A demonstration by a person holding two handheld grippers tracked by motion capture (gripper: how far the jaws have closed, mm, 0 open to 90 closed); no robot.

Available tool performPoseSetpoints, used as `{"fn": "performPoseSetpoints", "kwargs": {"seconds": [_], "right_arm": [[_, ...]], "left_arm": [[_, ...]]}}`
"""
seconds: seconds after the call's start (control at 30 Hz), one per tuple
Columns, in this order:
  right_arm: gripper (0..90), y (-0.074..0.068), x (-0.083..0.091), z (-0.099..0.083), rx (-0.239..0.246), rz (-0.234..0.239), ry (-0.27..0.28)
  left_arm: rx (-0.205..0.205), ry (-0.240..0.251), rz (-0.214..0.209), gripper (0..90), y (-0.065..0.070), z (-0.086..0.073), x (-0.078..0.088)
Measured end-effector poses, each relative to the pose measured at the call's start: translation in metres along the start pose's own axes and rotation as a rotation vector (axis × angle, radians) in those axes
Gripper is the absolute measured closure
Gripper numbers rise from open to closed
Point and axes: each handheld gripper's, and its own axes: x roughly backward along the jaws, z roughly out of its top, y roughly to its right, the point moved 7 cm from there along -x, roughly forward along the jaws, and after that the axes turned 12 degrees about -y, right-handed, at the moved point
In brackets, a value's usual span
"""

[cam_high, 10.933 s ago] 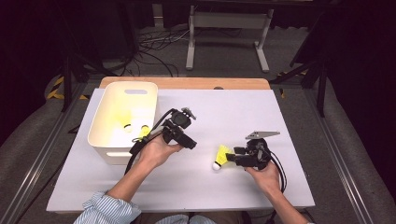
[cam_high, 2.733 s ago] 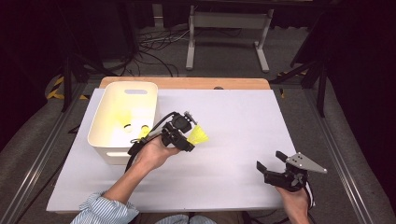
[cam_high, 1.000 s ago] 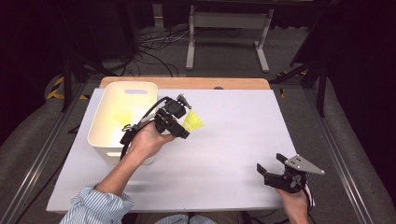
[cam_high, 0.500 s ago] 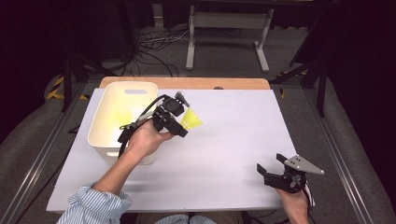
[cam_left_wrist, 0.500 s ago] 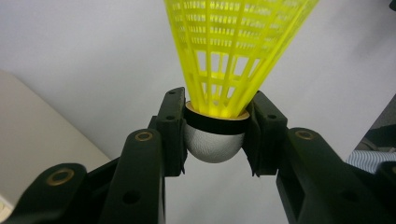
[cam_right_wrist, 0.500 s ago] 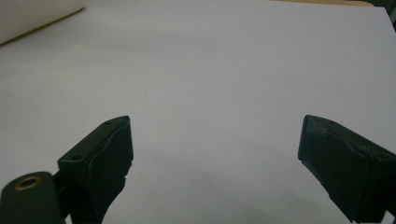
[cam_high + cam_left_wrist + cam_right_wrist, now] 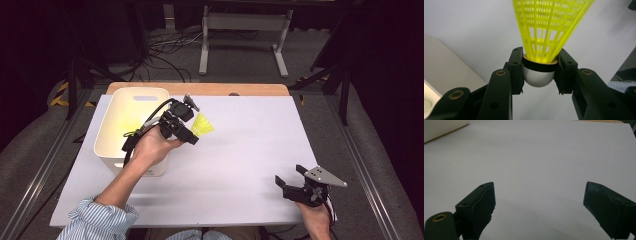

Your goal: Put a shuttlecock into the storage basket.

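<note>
The left hand-held gripper [image 7: 539, 72] is clamped on the yellow shuttlecock [image 7: 549, 32], its black jaws pressing the white cork base from both sides while the mesh skirt fans away from the camera. In the high view it hangs above the table [image 7: 240, 150], just beside the right rim of the white bin [image 7: 115, 135], which seems to hold something yellow, though that is blurred. The right hand-held gripper [image 7: 292, 181] rests near the table's front right corner, jaws wide apart with nothing between them
</note>
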Motion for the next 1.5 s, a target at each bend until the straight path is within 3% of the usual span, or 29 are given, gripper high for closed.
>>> {"fn": "performPoseSetpoints", "kwargs": {"seconds": [1.5], "right_arm": [[11.7, 0.001, 0.001, 0.000, -0.001, -0.002, 0.002]], "left_arm": [[0.040, 0.028, 0.014, 63.9, -0.017, -0.008, 0.030]]}}
